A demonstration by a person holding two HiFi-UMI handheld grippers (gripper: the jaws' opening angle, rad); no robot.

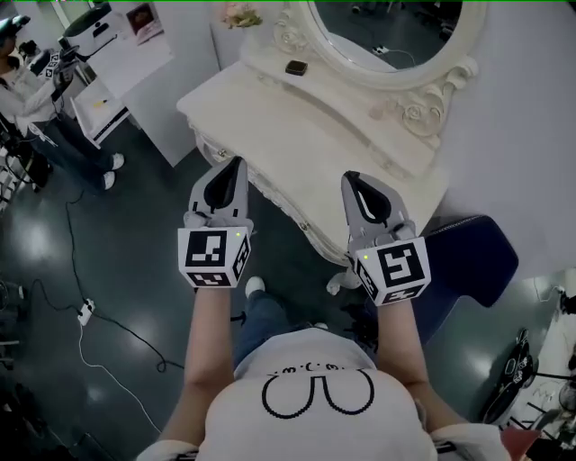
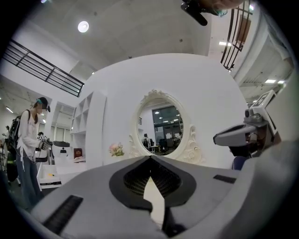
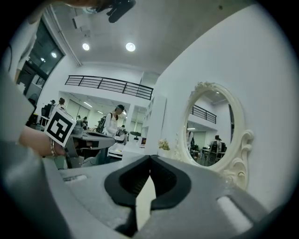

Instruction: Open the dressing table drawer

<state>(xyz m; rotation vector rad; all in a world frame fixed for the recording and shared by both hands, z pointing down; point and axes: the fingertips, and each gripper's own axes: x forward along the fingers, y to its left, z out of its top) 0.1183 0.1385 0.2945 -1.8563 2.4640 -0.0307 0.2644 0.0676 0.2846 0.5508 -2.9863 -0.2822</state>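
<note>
Grippers first: left gripper (image 1: 236,164) and right gripper (image 1: 353,178) both have their jaws pinched fully together, tips meeting, nothing held and nothing touched. They sit side by side, level, tips lined up with the near edge of the dressing table (image 1: 297,135), which fills the upper middle of the head view. Its long axis runs diagonally, upper left to lower right, with the carved front (image 1: 288,212) facing lower left toward the person. The drawer itself I can't pick out from up here. Oval mirror (image 1: 387,27) at the top, small dark box (image 1: 296,67) on the ledge below it, pink flowers (image 1: 241,13) up left. Dark glossy floor (image 1: 117,270), blue seat (image 1: 472,261) lower right, another person (image 1: 36,99) upper left.
</note>
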